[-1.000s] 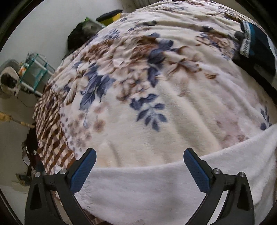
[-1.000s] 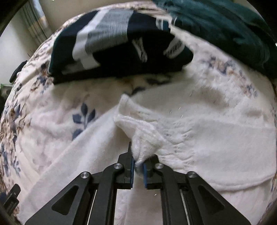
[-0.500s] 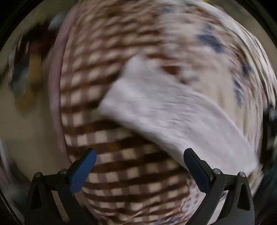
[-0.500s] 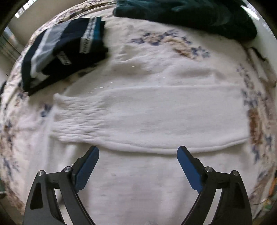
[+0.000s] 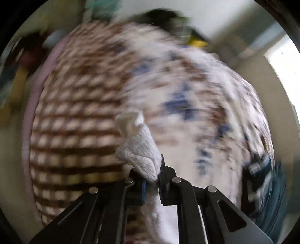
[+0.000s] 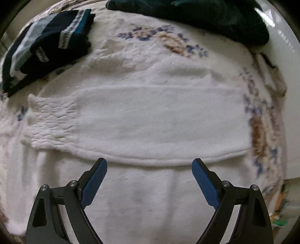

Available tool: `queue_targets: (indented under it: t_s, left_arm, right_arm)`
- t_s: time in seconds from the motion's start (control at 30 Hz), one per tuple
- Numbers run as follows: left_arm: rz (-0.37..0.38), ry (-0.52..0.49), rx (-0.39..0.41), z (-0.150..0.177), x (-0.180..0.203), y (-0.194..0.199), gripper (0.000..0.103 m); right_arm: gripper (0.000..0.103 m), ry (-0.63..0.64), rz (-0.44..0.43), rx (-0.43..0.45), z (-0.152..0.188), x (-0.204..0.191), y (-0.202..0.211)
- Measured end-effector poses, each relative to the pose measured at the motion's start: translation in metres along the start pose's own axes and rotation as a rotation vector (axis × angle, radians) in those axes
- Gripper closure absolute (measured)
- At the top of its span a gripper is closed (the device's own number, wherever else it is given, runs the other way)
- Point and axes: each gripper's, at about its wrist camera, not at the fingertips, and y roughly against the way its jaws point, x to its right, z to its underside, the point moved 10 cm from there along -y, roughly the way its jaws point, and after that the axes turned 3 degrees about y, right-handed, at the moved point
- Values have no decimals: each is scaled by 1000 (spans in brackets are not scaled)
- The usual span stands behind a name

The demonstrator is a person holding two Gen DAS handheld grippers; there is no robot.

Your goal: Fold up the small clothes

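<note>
Left gripper (image 5: 152,180) clamps a ribbed cuff of the white sweater (image 6: 150,120) just fwd of its tips – right gripper (image 6: 149,180), jaws wide and empty, hovers above the folded sleeve lying crosswise left-to-right, floral blanket (image 6: 168,41) beyond.

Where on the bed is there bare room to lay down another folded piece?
Bare blanket lies between the white garment and the green clothes, right of the folded navy pile. The top-left corner and top edge are crowded.
</note>
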Motion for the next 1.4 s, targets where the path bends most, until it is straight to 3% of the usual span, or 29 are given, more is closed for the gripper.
queue_targets:
  t_s: [0.17,0.27,0.4,0.5,0.53,0.67,0.77,0.87,1.0,1.13,1.23,1.27,1.3,1.33,1.4]
  left_arm:
    - [128,-352,56,44,137,45,95]
    - [236,-480,-5,98,204,56,95]
    - [352,-652,-111,201,284,73,95]
    - [432,-791,-188,291,336,85,95]
    - [470,-855,-254,336,354,85,95]
    - [497,-949,-413,457,372,77,95]
    - [495,-1018,-488,535,372,77,95]
    - [501,-1078,-523,589,371,81,95]
    - [505,-1144,-547,635,371,87,95]
    - [454,-1220,-591,662,362,77,90]
    - [417,-1252,-582,654,354,72,69]
    - [415,-1250,-568,647,352,72,51]
    - [407,-1249,-552,639,351,71,22]
    - [391,-1246,-525,621,350,72,11]
    - [378,-1223,-468,588,349,72,6]
  right_arm:
    - [3,54,-10,91,-23,27,9]
    - [3,-6,-48,71,-28,68,0]
    - [3,-117,-116,31,-26,133,-15]
    - [3,-206,-129,20,-20,192,-22]
    - [3,-237,-140,13,-17,208,-24]
    - [3,-324,-156,-6,-6,281,-27]
    - [3,-344,-142,-17,1,319,-34]
    - [3,-368,-120,-29,10,357,-46]
    - [3,-389,-138,-49,15,380,-57]
    - [3,-388,-181,-52,12,382,-58]
    - [3,-388,-233,-59,6,375,-55]
    - [3,-387,-270,-68,3,368,-54]
    - [3,-385,-301,-71,0,361,-53]
    - [3,-382,-344,-75,-4,352,-51]
    - [3,-364,-416,-81,-12,330,-47]
